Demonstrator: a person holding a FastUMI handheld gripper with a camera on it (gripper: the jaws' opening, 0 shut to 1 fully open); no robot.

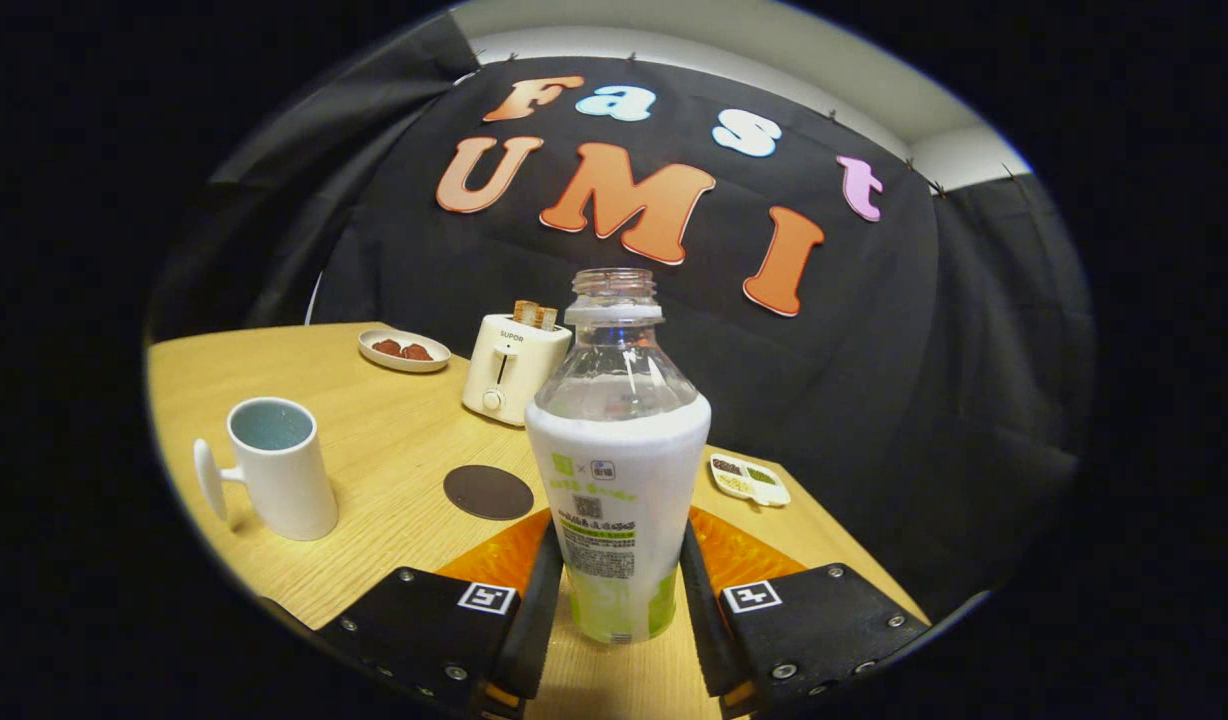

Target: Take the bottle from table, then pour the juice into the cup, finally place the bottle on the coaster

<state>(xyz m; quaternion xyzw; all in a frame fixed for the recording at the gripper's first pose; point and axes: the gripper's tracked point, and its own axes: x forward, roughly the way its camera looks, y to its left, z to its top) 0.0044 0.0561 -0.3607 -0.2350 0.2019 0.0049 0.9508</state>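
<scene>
The bottle [616,470] stands upright at lower centre of the frame, uncapped, between the fingers of the tool [614,600], which close on its label for lifting (contact seems firm). The cup [279,465] and the coaster [488,491] wait at left on the bench [394,430]

The bottle [617,460] stands between the fingers [544,590] of the gripper [614,600]; whether both press on it cannot be told, since their inner faces are hidden at its sides. Its wrap hides the level of the juice. At 11 o'clock from the bottle, its neck covers a corner of the toaster [509,368]. The food on the plate [404,351] further off and in the small dish [750,480] at 3 o'clock is too small to name. What the cup [274,465] at 9 o'clock holds is unclear.
</scene>
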